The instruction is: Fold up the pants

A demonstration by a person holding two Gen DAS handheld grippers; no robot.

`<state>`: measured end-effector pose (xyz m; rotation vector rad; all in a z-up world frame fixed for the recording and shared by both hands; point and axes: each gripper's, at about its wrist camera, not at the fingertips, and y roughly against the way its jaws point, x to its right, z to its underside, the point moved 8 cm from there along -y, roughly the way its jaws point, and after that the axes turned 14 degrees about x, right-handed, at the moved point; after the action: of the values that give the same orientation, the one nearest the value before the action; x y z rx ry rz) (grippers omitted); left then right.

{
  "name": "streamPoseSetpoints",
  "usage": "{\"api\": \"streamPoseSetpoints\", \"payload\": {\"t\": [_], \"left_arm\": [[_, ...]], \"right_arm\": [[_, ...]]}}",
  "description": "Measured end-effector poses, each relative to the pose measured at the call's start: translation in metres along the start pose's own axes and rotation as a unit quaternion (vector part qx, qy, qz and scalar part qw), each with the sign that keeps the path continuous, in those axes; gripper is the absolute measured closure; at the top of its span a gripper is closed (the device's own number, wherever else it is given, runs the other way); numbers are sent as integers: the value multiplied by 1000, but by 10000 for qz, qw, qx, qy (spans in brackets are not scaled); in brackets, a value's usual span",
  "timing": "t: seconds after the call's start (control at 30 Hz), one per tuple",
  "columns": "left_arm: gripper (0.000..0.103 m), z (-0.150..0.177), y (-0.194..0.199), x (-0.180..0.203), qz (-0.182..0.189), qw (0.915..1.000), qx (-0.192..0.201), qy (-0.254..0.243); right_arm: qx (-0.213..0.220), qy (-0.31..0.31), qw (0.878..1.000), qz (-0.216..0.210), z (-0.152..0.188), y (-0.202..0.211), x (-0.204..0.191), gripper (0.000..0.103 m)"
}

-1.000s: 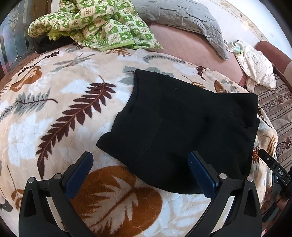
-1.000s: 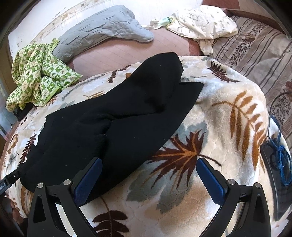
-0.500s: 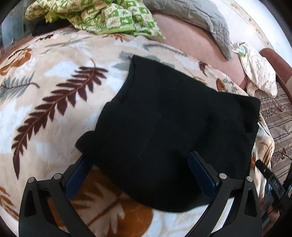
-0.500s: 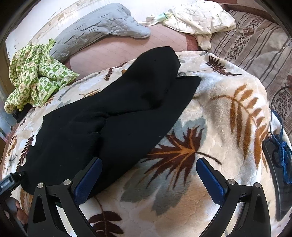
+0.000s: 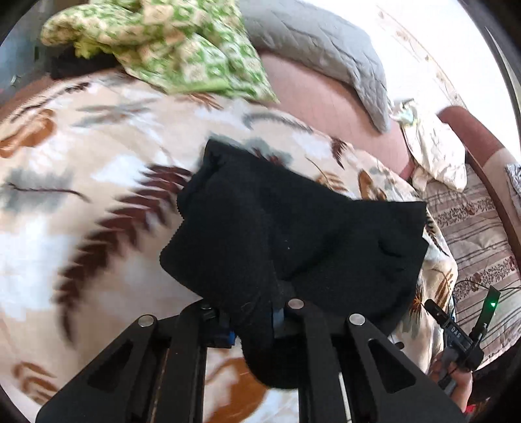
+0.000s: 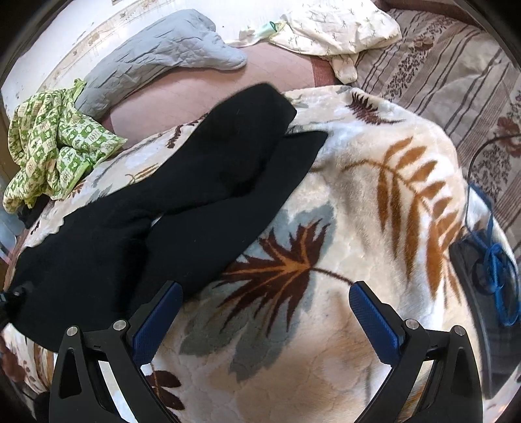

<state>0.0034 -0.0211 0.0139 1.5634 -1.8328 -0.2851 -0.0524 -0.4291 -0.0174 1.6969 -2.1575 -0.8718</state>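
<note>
Biggest thing I see is the leaf-print blanket (image 6: pixel 374 201) covering the bed, cream with brown, orange and grey fronds. On it lie the black pants (image 6: pixel 182 201), legs running away toward the pink sheet (image 6: pixel 202 94), one leg overlapping the other, waist end near me on the left. Behind them: grey quilted pillow (image 6: pixel 153 61), green patterned cloth (image 6: pixel 52 143) bunched at the far left, cream cloth (image 6: pixel 335 29) at the far right on the striped cover (image 6: pixel 456 65).

My left gripper (image 5: pixel 252 320) has just clamped down on the near edge of the pants (image 5: pixel 293 234); the fabric is pinched between its blue pads and bunched up off the blanket.

My right gripper (image 6: pixel 263 315) is spread wide with nothing in it, over bare blanket, its left finger (image 6: pixel 156 322) right at the edge of the pants.
</note>
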Motion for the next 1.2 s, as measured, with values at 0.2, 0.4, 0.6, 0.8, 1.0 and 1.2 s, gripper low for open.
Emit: {"api": "streamPoseSetpoints", "payload": {"t": [0.2,0.4,0.6,0.8,1.0,1.2], "left_arm": [[93,6,11,-53,-387,9990,-188,153],[93,24,3,-57,-489,9980,-330,232],[93,25,1,-58,-549,9977,-346,199],[92,25,5,-57,-508,9979,-325,231],[92,29,14,-54,-399,9984,-340,217],[90,43,13,-56,-499,9975,-462,212]], "right_arm": [[45,-205,9996,-173,-10,-12,1,1],[-132,-1076,9932,-425,-27,-55,15,4],[-155,-1186,9921,-384,-43,-94,20,72],[146,-1056,9923,-627,-49,-60,17,99],[453,-847,9940,-527,-37,31,53,99],[-79,-842,9961,-245,20,49,82,99]]}}
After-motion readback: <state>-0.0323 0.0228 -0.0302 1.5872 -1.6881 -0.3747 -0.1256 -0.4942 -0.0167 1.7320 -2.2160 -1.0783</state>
